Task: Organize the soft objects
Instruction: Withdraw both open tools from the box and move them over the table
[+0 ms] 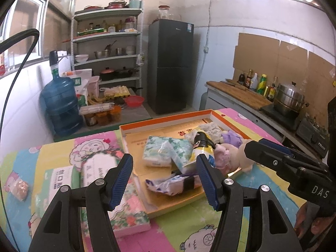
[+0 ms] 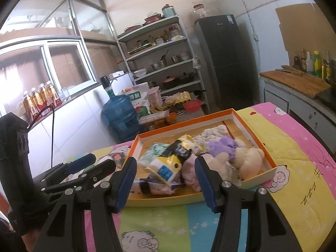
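An orange-rimmed shallow box (image 1: 163, 121) (image 2: 182, 124) sits on the colourful quilt-covered table. It holds floral tissue packs (image 1: 159, 151), a yellow and white packet (image 1: 201, 147) (image 2: 166, 166), a white and purple wrapped pack (image 1: 168, 184), a purple soft toy (image 2: 222, 145) and cream plush toys (image 2: 250, 159). Outside the box on the left lie tissue packs (image 1: 128, 214), (image 1: 61, 178) and a small pink packet (image 1: 20, 189). My left gripper (image 1: 166, 180) is open and empty above the box's near left corner. My right gripper (image 2: 166, 182) is open and empty above the box's near edge.
The table quilt (image 2: 294, 147) reaches right and forward. Behind stand a blue water jug (image 1: 61, 103), a metal shelf with cookware (image 1: 107, 48), a dark fridge (image 1: 170, 65), and a counter with bottles and a steel pot (image 1: 289, 98).
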A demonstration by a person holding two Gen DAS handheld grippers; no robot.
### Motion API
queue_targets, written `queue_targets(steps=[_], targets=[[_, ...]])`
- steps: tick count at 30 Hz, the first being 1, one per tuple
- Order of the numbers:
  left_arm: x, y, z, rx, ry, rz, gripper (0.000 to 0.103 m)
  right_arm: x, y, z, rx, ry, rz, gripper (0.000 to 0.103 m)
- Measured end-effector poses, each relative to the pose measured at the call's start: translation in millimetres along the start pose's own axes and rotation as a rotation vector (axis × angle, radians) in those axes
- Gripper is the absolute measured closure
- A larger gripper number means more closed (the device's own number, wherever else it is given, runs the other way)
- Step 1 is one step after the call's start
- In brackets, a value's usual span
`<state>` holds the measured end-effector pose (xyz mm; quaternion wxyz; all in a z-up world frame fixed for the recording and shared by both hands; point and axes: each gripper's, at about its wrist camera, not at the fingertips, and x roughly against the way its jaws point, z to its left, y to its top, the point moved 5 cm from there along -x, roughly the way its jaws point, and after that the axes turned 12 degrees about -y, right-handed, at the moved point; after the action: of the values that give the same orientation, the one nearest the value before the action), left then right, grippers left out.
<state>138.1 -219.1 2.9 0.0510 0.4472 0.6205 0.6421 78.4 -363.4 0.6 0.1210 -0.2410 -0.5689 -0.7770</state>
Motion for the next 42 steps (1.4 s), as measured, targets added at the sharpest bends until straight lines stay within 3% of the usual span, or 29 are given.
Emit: queue_targets(steps=[16,42], targets=[[51.8,-13.6,44.2,0.060,0.050,-0.043,0.038,14.9,-6.4,64.4,0.098,0.042,-0.001,0.046],[135.0,-56.9,153.6,0.173,0.193,-0.096,0.038,18.3,-50.1,210.2,0.276,0.170,0.046,0.046]])
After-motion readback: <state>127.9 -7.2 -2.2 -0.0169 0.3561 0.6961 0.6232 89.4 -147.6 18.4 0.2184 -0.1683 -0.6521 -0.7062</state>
